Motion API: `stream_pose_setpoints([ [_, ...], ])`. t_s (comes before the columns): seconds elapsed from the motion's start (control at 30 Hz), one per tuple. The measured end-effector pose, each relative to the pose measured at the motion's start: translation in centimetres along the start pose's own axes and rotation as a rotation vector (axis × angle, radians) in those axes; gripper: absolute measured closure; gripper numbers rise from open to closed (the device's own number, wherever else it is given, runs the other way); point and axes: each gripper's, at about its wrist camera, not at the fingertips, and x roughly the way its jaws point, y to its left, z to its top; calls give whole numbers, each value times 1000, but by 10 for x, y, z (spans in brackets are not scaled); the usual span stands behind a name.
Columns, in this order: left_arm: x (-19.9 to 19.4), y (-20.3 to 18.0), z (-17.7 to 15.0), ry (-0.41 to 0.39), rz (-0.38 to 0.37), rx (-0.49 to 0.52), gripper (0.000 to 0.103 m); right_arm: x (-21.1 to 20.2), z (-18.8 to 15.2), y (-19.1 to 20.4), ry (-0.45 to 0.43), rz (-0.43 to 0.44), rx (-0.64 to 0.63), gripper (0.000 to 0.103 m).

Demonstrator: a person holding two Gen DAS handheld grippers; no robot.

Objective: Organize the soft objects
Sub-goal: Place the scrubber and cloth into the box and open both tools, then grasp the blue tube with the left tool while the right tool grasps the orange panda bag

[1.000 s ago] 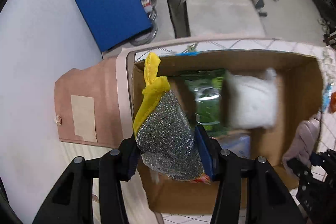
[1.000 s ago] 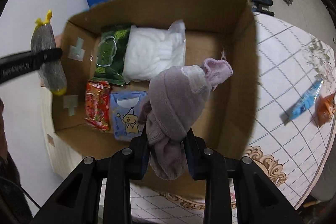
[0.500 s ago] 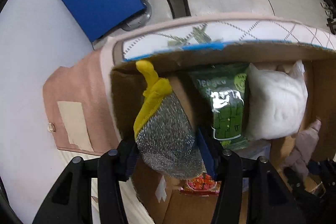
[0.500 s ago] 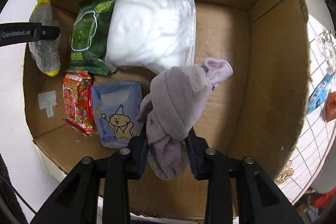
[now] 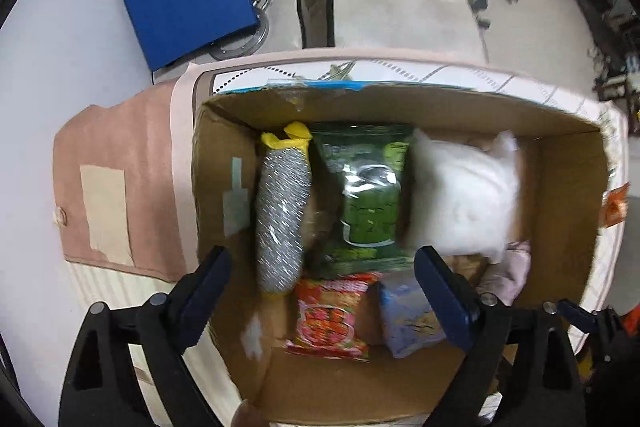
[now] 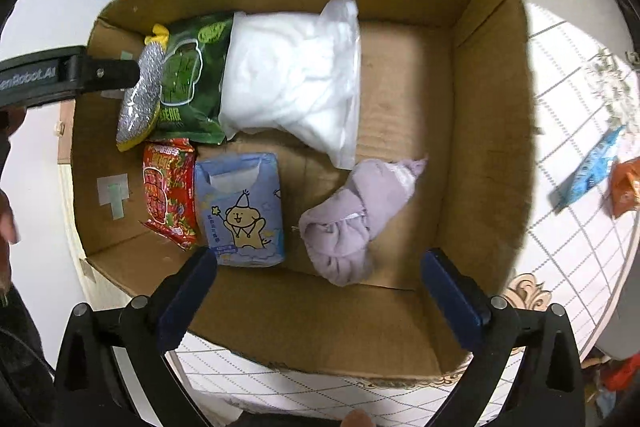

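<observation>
My left gripper spread wide, empty, my right gripper likewise — inside the cardboard box: one scouring pad, one lilac cloth, four packets.

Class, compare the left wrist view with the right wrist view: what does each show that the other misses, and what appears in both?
Left wrist only: the left gripper, open, and the box's taped pink outer flap.
Right wrist only: the right gripper, open, and a blue sachet on the tablecloth.
Both: the box holding scourer, green packet, white bag, red packet, tissues and purple sock.
</observation>
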Motion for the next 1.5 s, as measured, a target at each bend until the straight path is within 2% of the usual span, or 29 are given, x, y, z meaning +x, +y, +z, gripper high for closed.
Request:
stream_pose_setpoints([
  [0.03, -3, -1, -4, -14, -8, -5, 1, -6, -3, -1, -15, -10, 0, 0],
  [0.3, -43, -18, -72, -160, -34, -34, 1, -49, -36, -5, -144, -60, 22, 0],
  [0.6, -78, -27, -149, -294, 8, -43, 1, -94, -96, -4, -289, -91, 33, 0],
  [0.9, -122, -39, -201, -396, 14, -37, 1, -136, -151, 3, -386, -66, 9, 0],
  [1.13, -137, -51, -211, -415, 1, -31, 1, -150, -165, -3, -396, -4, 24, 0],
  [1.27, -131, -66, -203, -397, 17, -37, 1, -150, -158, -28, -376, 63, 76, 0],
  [1.4, -117, -97, -186, -379, 55, -24, 1, -144, -141, -89, -351, 75, 183, 0],
  [1.5, -107, -131, -167, -392, 99, -2, 1, -134, -122, -157, -330, 81, 306, 0],
])
